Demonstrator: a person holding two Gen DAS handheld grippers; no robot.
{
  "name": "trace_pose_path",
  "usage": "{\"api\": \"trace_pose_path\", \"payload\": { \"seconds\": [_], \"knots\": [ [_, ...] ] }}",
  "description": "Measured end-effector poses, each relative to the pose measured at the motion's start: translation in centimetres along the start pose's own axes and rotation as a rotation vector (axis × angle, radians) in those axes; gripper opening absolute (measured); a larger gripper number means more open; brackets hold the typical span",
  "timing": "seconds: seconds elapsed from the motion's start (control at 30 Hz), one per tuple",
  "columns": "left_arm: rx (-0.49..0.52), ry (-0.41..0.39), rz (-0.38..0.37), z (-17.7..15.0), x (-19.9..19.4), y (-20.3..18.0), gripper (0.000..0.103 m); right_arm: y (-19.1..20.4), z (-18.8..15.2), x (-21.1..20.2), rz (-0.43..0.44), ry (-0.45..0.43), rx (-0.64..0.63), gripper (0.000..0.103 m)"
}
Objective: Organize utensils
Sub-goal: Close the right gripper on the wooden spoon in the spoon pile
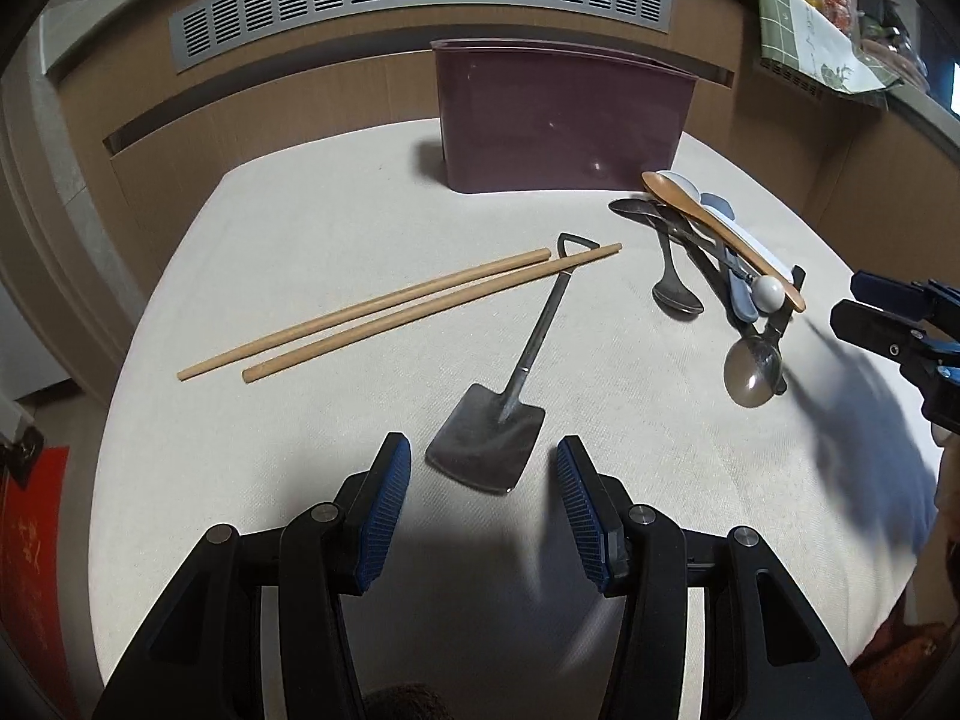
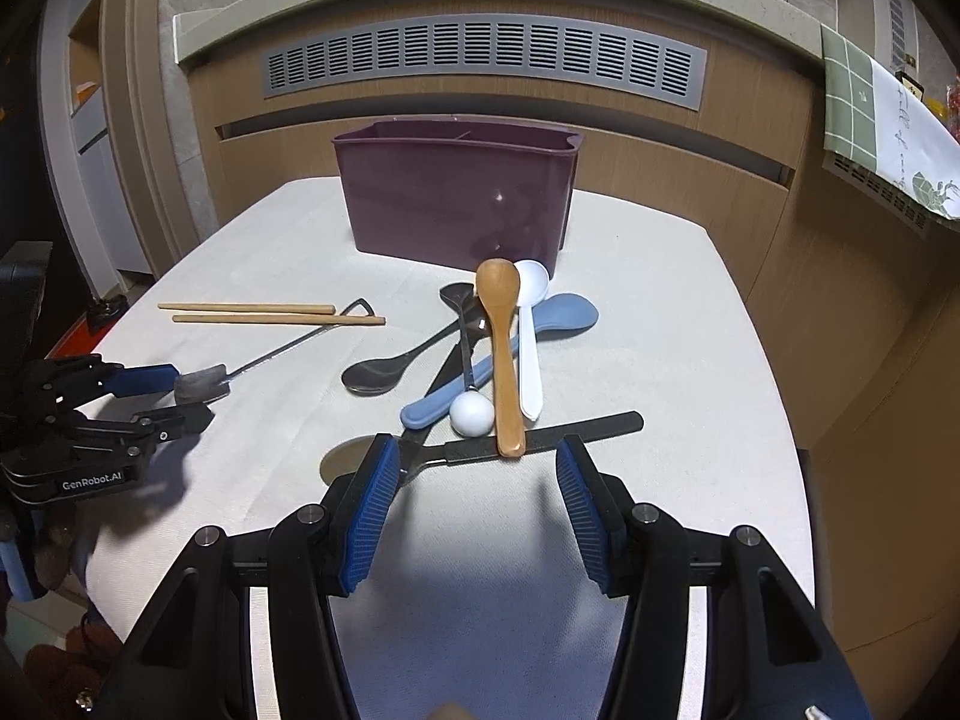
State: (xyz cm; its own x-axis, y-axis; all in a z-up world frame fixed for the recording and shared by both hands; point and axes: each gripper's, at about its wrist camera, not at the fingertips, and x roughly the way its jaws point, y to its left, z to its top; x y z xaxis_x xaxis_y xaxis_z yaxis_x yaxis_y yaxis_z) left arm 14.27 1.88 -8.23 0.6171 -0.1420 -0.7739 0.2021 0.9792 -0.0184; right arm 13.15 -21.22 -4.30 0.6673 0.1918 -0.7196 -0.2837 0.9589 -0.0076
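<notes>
1. Utensils lie loose on a tabletop [image 2: 660, 330] covered in a pale cloth, in front of a purple utensil holder [image 2: 456, 198] that stands upright at the far edge; an inner divider shows at its open top.
2. Left gripper [image 1: 483, 483] has its jaws spread wide and holds nothing. A shovel-shaped metal spoon [image 1: 501, 414] lies flat on the cloth, its blade just beyond and between the blue finger pads [image 1: 384, 516], without touching either pad as far as the left wrist view shows.
3. In the right wrist view the same left gripper [image 2: 195, 402] sits at the left edge of the tabletop, with the shovel blade between its fingers.
4. Two wooden chopsticks [image 1: 372, 312] lie side by side towards the left edge, and the far end of one crosses the looped handle of the shovel spoon.
5. Right gripper [image 2: 474, 468] is also spread wide and empty, near the front of a heap of spoons towards the right edge.
6. A black-handled utensil [image 2: 540, 441] lies crosswise between its pads, nearest the gripper.
7. On top of the heap is a wooden spoon [image 2: 503, 354], bowl towards the holder, its handle end resting over the black handle.
8. Beside it lie a white plastic spoon [image 2: 529, 336] and a light blue spoon [image 2: 558, 315].
9. Under these are a dark metal spoon [image 2: 384, 372] and a slim metal utensil ending in a white ball [image 2: 473, 414].
</notes>
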Motion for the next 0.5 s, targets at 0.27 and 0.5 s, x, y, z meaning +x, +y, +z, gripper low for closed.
{"api": "trace_pose_path", "payload": {
  "seconds": [0.27,0.5],
  "knots": [
    [-0.052,-0.006,-0.009,0.0,0.1,0.4,0.051,-1.2,3.8,2.2,0.022,-0.061,-0.015,0.049],
    [-0.061,-0.009,-0.017,0.0,0.0,0.5,0.051,-1.4,8.5,8.9,0.073,0.040,-0.053,0.033]
  ]
}}
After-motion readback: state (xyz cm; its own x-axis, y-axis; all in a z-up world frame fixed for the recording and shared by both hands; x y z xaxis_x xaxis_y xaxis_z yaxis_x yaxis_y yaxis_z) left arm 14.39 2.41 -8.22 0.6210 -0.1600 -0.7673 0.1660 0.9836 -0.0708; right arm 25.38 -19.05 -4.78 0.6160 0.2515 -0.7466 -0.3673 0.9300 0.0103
